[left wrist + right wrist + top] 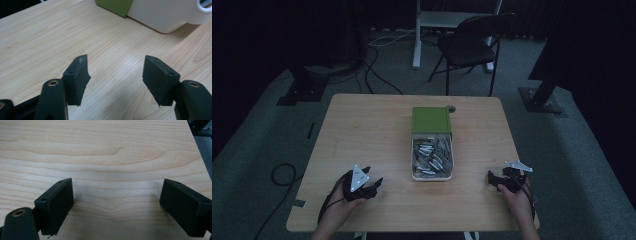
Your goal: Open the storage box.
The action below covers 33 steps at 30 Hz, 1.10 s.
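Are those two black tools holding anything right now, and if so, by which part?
Nothing is held. The left tool and the right tool both stand open with only bare table between their jaws; the box is untouched.

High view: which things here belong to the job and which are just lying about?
In the job:
- white bin of small metal pieces
- green lid
- left gripper, open
- right gripper, open

Lying about:
- folding chair
- floor cables

White open box [432, 176] of small metal pieces, green lid [431, 120] slid back, table centre
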Each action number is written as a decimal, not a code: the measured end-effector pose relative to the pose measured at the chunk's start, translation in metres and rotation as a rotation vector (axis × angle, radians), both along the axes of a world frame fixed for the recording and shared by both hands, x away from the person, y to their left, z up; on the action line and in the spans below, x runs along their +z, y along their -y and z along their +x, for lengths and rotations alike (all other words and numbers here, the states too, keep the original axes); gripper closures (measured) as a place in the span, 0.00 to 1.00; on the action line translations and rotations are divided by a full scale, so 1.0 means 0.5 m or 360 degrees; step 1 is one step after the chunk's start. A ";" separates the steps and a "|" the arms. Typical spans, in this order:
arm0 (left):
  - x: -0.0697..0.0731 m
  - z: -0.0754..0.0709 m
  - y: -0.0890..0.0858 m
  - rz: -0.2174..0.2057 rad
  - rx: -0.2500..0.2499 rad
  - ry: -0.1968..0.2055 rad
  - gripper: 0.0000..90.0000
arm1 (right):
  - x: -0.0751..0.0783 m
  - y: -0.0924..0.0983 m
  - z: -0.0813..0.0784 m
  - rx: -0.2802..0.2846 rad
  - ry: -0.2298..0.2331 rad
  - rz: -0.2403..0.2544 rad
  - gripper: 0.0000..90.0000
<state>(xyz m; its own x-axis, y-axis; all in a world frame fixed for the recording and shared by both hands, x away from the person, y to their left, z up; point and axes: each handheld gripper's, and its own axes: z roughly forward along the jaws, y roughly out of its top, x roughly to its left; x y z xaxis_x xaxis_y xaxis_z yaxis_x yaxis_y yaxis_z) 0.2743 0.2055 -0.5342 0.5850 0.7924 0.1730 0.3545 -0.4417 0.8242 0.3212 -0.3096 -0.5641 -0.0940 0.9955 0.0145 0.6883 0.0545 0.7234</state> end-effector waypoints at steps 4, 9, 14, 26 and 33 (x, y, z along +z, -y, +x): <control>0.001 0.002 -0.017 -0.0028 0.0047 0.0005 0.43 | 0.000 0.000 0.000 0.0000 0.0000 0.0000 0.13; 0.005 0.005 -0.041 -0.0085 0.0113 0.0003 0.39 | 0.000 0.000 0.000 0.0000 0.0000 0.0000 0.13; 0.006 0.008 -0.068 -0.0116 0.0185 0.0007 0.37 | 0.000 0.000 0.000 0.0000 0.0000 0.0000 0.13; -0.007 0.015 -0.110 -0.0162 0.0323 -0.0058 0.19 | 0.000 0.000 0.000 0.0000 0.0001 0.0000 0.13; -0.017 0.020 -0.140 -0.0169 0.0452 -0.0084 0.12 | 0.000 0.000 0.000 0.0000 0.0000 0.0001 0.13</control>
<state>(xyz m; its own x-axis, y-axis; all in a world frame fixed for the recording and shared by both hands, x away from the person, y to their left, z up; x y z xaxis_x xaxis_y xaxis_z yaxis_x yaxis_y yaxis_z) 0.2845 0.2755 -0.5426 0.3437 0.9374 0.0561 0.4947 -0.2315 0.8377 0.3212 -0.3096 -0.5641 -0.0937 0.9955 0.0148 0.6882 0.0540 0.7235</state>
